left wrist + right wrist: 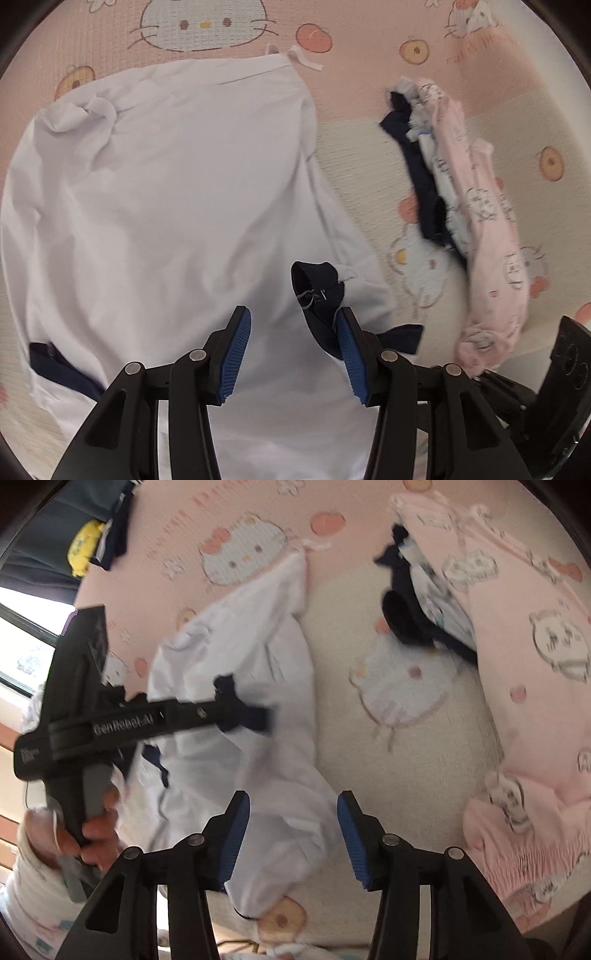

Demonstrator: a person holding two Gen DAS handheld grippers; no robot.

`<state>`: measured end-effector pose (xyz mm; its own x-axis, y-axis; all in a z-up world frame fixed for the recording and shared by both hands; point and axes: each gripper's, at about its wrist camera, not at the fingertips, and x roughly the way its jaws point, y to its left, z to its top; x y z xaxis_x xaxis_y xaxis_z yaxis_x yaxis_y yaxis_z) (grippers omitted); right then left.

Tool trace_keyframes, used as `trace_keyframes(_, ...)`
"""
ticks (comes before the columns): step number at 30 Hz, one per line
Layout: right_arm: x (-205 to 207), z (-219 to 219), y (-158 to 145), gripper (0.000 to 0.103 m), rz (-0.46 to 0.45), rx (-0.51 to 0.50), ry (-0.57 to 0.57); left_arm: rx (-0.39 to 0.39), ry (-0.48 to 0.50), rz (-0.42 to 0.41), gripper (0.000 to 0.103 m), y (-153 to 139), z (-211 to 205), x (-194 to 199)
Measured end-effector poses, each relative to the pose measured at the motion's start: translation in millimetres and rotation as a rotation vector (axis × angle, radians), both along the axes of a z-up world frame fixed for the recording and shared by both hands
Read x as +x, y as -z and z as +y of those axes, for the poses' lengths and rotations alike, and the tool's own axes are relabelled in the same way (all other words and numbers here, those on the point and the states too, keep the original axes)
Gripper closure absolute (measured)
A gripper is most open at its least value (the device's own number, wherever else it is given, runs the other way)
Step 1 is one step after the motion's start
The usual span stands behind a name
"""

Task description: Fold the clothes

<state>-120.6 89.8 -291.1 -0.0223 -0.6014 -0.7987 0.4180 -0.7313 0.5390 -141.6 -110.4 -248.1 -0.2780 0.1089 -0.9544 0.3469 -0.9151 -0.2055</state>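
Surface: cartoon-cat mat (362, 110) | white shirt (166, 203) spread | both grippers (293, 354) (293, 834) spread

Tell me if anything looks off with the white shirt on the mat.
The white shirt is not lying flat: one corner is crumpled at its upper left in the left wrist view, and a dark navy piece with loose threads pokes out beside the open left tool. A small white strip lies off its top edge.
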Motion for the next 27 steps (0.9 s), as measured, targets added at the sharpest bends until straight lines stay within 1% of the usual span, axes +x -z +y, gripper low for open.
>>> trace_keyframes(3,3.2,1.4,4.4,0.054,-0.015,0.026,-0.03,-0.058,0.021,-0.014,0.058,-1.8,-0.9,1.4)
trace_keyframes(4,4.5,1.6,5.9,0.054,-0.02,0.037,-0.039,-0.061,0.025,-0.018,0.058,-3.5,-1.0,2.6)
trace_keyframes(6,6.0,1.9,8.8,0.054,-0.031,0.052,-0.05,-0.015,0.018,-0.025,0.058,-6.7,-2.0,5.9)
trace_keyframes(9,4.4,4.1,11.2,0.054,-0.055,0.05,-0.043,0.142,-0.027,-0.01,0.058,-14.5,-3.8,15.7)
trace_keyframes(13,5.4,4.8,13.3,0.054,-0.066,0.049,-0.042,0.255,-0.078,0.047,0.058,-31.1,-1.0,33.5)
trace_keyframes(16,5.6,8.5,16.1,0.054,-0.078,0.058,-0.041,0.244,-0.05,0.056,0.058,-44.3,11.8,42.1)
trace_keyframes(17,3.9,11.8,18.4,0.054,-0.095,0.057,-0.027,0.252,-0.047,0.054,0.058,-44.7,14.8,43.1)
trace_keyframes(21,-1.3,30.1,23.4,0.054,-0.157,0.027,0.061,0.366,-0.129,0.071,0.058,-32.3,13.8,52.8)
trace_keyframes(27,9.9,33.1,19.7,0.054,-0.171,0.096,0.138,0.536,-0.254,0.097,0.058,-13.6,12.1,67.3)
